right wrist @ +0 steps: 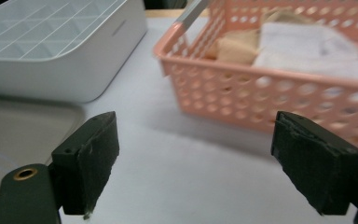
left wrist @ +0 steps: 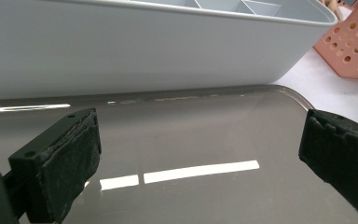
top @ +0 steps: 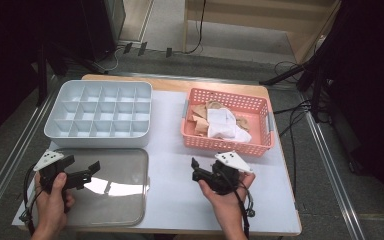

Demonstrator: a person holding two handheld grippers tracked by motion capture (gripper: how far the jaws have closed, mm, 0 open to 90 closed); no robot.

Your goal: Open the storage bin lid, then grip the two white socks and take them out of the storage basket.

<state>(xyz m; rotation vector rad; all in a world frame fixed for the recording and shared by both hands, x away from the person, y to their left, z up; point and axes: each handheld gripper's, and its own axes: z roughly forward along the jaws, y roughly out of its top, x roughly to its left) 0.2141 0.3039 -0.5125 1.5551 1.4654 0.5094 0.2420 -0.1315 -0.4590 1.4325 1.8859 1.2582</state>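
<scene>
Both the left gripper [top: 87,170] and right gripper [top: 200,172] gape empty; the white cloth [top: 224,123] in the pink basket [top: 230,146] (probably a soft, light sock) suits a pinch at a raised fold.

One table [top: 170,150] with a white top carries the work. On it sit one pale grey divided box [top: 99,114], one pink perforated basket [top: 227,121] and one clear flat lid [top: 111,186]. The box has fifteen compartments, in three rows of five. The basket has two grey handles, one at each short end. Inside it lie one white folded cloth item [top: 225,124] and several tan ones [top: 200,117], piled so that an exact count cannot be told. Two black grippers are present, the left gripper [top: 84,167] and the right gripper [top: 196,170], each with two jaws, one grey three-cornered plate and one trailing cable. Two hands hold them, one apiece.
</scene>
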